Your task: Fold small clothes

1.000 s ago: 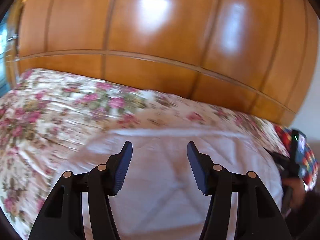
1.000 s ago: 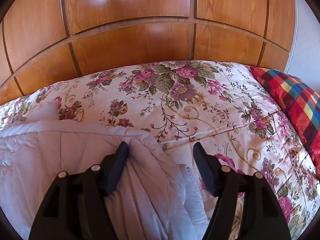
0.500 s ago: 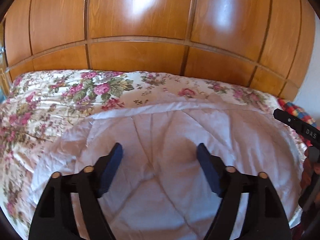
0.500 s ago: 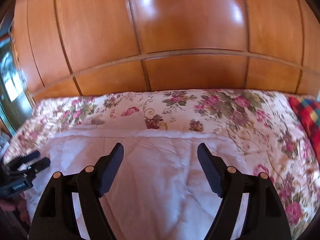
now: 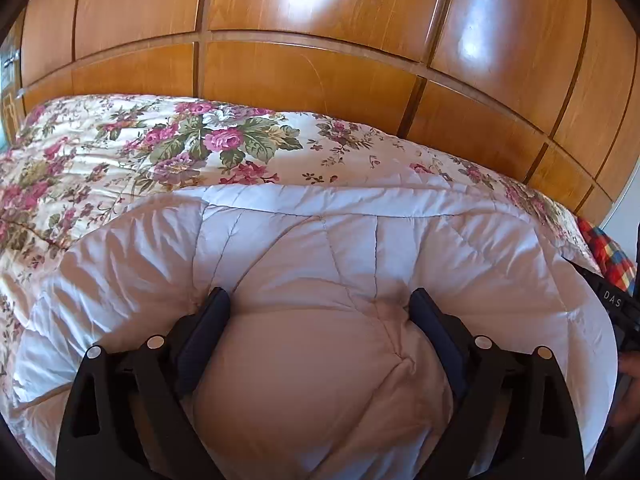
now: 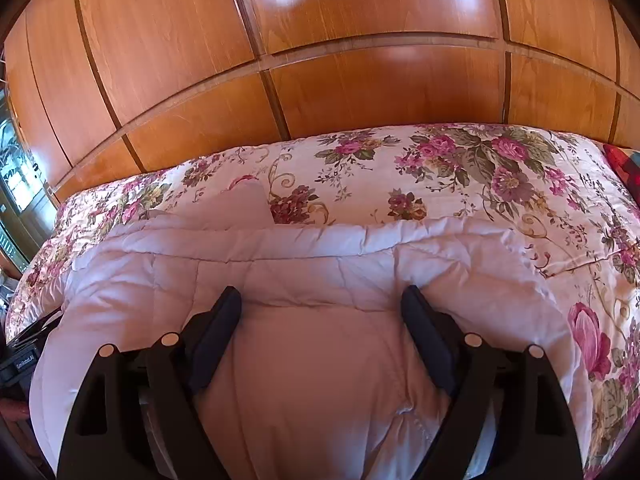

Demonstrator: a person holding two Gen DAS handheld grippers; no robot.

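Note:
A white quilted padded piece (image 5: 320,240) lies folded on the floral bedspread (image 5: 120,148); it also shows in the right wrist view (image 6: 320,256). My left gripper (image 5: 320,304) is open, its fingers (image 5: 208,320) pressed down into the padding, which bulges up between them. My right gripper (image 6: 320,300) is open too, its fingers (image 6: 424,320) sunk into the same piece nearer its right end. A small flap of the white piece (image 6: 244,204) sticks out at the far left edge.
A glossy wooden panelled wall (image 5: 320,40) runs behind the bed. A red checked cloth (image 5: 608,252) lies at the right end. The right gripper's body (image 5: 616,308) shows at the left view's right edge; the left gripper's body (image 6: 24,360) shows at the right view's left edge.
Both grippers have come down and forward onto the white piece and now press into it. The right gripper swung left from the piece's right edge to over its middle.

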